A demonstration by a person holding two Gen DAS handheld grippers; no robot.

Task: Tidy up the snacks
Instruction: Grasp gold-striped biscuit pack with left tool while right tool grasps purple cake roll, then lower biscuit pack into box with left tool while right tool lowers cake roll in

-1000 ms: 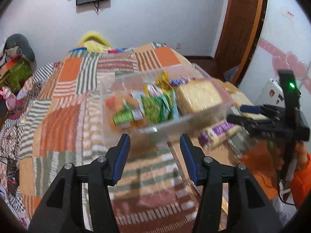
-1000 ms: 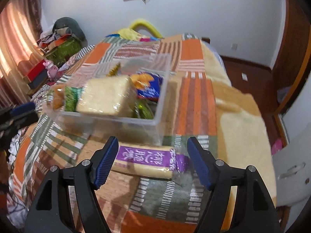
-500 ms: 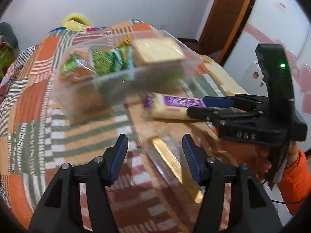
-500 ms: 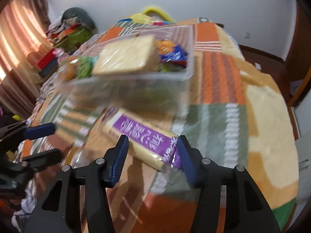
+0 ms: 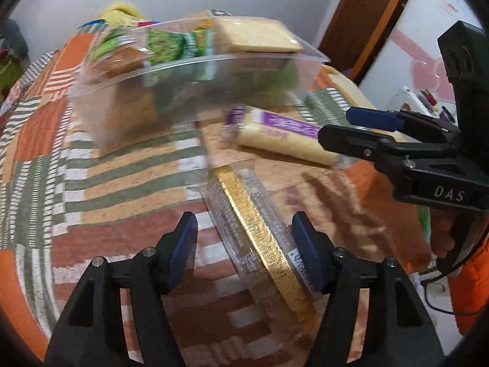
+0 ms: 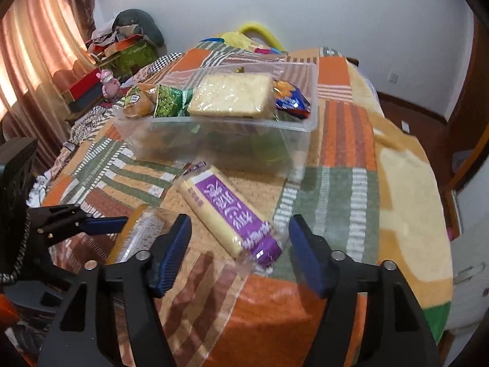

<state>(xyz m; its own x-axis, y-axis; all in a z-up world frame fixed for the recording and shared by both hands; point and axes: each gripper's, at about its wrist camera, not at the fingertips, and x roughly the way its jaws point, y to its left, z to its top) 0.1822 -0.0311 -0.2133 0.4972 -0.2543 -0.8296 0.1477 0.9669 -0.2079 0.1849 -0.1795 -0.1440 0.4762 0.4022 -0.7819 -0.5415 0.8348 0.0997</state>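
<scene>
Presently, pickup approach: left gripper (image 5: pixel 243 246) straddles the gold-striped packet (image 5: pixel 259 235), right gripper (image 6: pixel 240 246) the purple-labelled cake (image 6: pixel 227 208); both agape, empty, needing closure.

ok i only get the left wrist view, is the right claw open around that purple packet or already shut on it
observer: open. In the right wrist view the right claw straddles the near end of the purple packet, with a gap on each side.
operator: anything among the snacks hidden from me
observer: yes, a blue and orange packet lies in the clear box, just right of the pale cake in that view.
</scene>
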